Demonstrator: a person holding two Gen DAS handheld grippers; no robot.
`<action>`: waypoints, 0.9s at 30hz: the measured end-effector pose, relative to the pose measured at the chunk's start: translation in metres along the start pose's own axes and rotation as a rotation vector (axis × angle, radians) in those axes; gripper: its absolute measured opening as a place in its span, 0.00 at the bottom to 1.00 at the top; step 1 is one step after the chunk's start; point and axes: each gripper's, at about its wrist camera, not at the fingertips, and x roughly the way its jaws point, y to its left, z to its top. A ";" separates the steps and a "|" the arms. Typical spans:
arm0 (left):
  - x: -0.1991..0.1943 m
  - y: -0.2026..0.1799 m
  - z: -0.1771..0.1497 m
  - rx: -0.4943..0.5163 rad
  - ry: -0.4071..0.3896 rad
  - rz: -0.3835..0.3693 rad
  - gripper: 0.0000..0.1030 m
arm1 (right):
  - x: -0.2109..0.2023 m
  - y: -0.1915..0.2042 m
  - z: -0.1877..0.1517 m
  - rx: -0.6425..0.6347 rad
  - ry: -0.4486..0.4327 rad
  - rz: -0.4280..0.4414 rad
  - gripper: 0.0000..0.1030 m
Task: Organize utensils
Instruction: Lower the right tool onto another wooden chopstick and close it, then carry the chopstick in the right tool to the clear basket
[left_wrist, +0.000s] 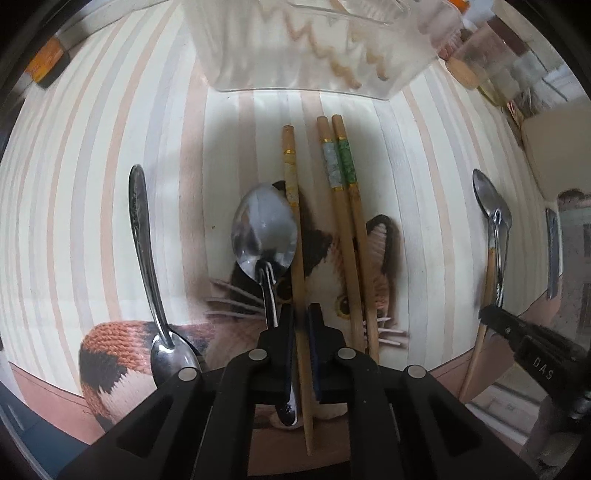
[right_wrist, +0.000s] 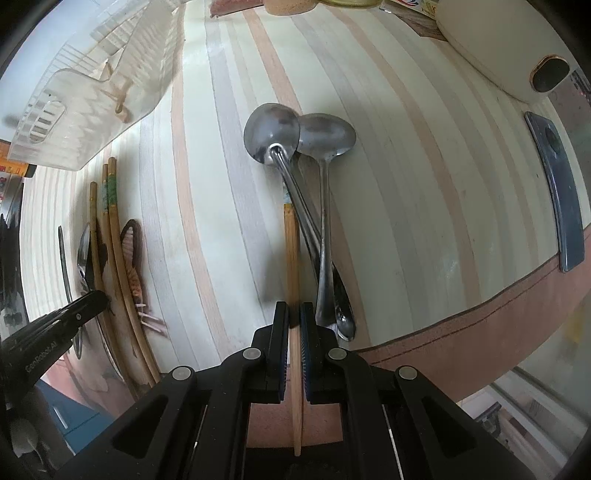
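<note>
In the left wrist view my left gripper (left_wrist: 301, 314) points down at the striped mat, shut on a wooden chopstick (left_wrist: 290, 166) with a yellow band. A steel spoon (left_wrist: 264, 229) lies against that chopstick's left side, its handle under the left finger. Two more chopsticks (left_wrist: 341, 206), banded grey and green, lie just to the right, and another spoon (left_wrist: 146, 251) to the left. In the right wrist view my right gripper (right_wrist: 294, 314) is shut on a plain wooden chopstick (right_wrist: 293, 258). Two spoons (right_wrist: 275, 133) lie crossed beside it on the right.
A clear plastic utensil rack (left_wrist: 306, 48) stands at the mat's far side, also the rack (right_wrist: 92, 92) at upper left. A dark phone (right_wrist: 557, 192) lies near the right table edge, by a white appliance (right_wrist: 509, 48). Jars (left_wrist: 480, 55) stand at the back right.
</note>
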 end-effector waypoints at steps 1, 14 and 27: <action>0.000 -0.004 0.000 0.019 -0.001 0.021 0.06 | 0.006 0.011 0.007 -0.009 0.003 -0.010 0.07; -0.023 -0.049 -0.030 0.046 -0.118 0.077 0.04 | 0.003 0.035 -0.007 -0.032 -0.027 -0.009 0.06; -0.131 -0.026 -0.034 0.019 -0.345 0.020 0.04 | -0.065 0.047 -0.021 -0.062 -0.137 0.130 0.06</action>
